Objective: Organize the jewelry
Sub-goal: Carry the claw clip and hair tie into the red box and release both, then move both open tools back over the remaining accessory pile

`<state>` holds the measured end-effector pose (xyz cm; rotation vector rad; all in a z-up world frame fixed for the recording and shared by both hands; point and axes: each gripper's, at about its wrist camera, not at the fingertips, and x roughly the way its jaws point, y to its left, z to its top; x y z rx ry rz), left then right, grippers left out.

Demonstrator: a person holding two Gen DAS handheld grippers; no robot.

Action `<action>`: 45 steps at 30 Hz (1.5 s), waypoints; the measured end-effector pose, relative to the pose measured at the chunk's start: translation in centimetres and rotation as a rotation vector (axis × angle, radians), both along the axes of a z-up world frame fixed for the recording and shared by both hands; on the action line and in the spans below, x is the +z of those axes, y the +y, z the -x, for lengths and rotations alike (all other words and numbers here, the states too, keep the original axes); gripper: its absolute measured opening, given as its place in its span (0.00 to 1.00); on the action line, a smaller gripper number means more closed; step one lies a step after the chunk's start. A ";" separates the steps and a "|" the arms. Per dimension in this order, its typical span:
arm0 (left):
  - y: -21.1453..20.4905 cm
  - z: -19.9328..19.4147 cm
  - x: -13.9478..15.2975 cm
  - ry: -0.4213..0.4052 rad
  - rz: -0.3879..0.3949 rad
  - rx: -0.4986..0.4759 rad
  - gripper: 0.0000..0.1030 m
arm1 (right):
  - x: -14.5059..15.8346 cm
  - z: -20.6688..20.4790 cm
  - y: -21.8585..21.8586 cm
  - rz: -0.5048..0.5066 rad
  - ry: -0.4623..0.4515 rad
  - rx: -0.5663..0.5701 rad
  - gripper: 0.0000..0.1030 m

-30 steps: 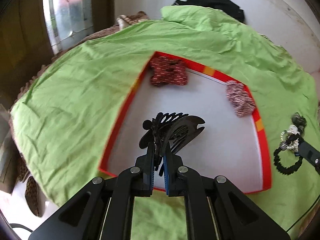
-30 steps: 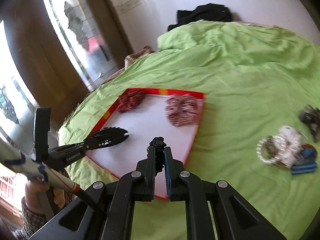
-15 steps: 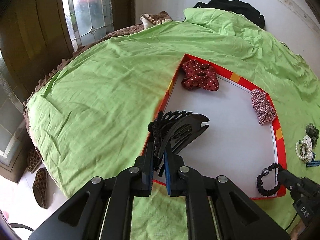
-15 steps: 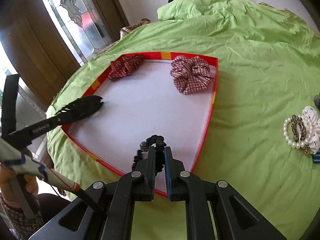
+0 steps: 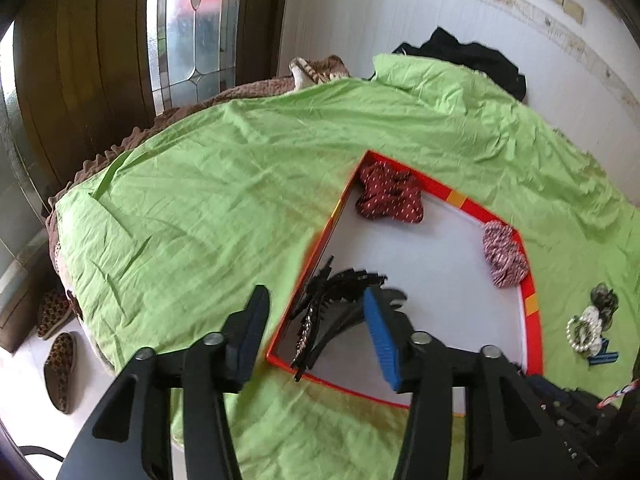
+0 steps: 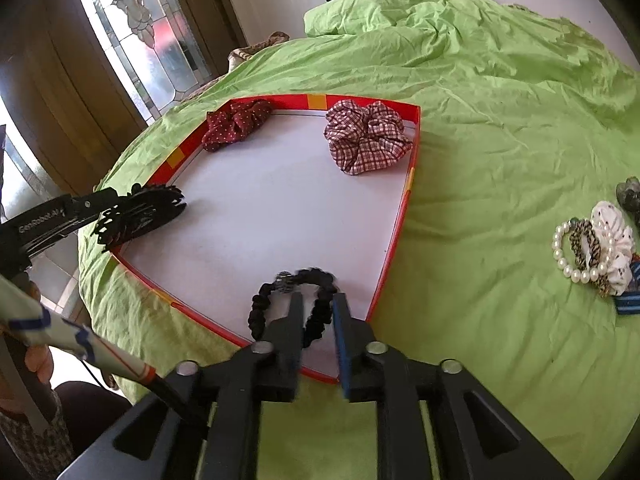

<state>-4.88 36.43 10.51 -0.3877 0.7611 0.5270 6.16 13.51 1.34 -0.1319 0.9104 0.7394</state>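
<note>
- The black hair claw point(image 6: 140, 216) is seen lying at the left corner of the red-rimmed tray point(image 6: 404, 216), partly over the rim; in the left wrist view it is blurred.
- The left gripper point(image 5: 316, 320) is seen with its jaws opening, spread wide on either side of the claw, and no pad is pressed on it.
- The dark red dotted scrunchie point(image 6: 236, 122) is found in the far left corner of the tray, against the rim.
- The black beaded hair tie point(image 6: 296, 304) is laid on the white floor of the tray at its near edge.
- The right gripper point(image 6: 318, 312) is held over that tie with its jaws opening; one side of the loop passes between the fingers, and whether it is touched by the pads cannot be told.
- The checked scrunchie point(image 6: 366, 136) is placed in the far right corner of the tray.
- On the green sheet point(image 6: 500, 112), well apart from the tray's right edge, a pile of pearl bracelet and hair ties point(image 6: 596, 248) is gathered.
</note>
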 end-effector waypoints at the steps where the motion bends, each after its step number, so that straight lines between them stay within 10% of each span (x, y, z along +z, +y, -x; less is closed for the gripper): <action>1: 0.0 0.1 0.1 -0.010 0.007 0.004 0.49 | 0.1 0.0 -0.1 -0.004 -0.001 -0.001 0.24; 19: -3.7 -1.6 0.4 -0.041 -0.025 -0.046 0.50 | 3.4 1.2 -7.4 -0.109 -0.081 -0.093 0.38; 40: -19.1 -2.4 2.8 -0.093 -0.242 -0.377 0.52 | 5.8 -2.3 -30.2 -0.041 -0.333 -0.701 0.49; 45: -23.6 -3.2 3.5 -0.097 -0.208 -0.488 0.57 | 4.9 -4.4 -33.6 -0.123 -0.232 -0.734 0.49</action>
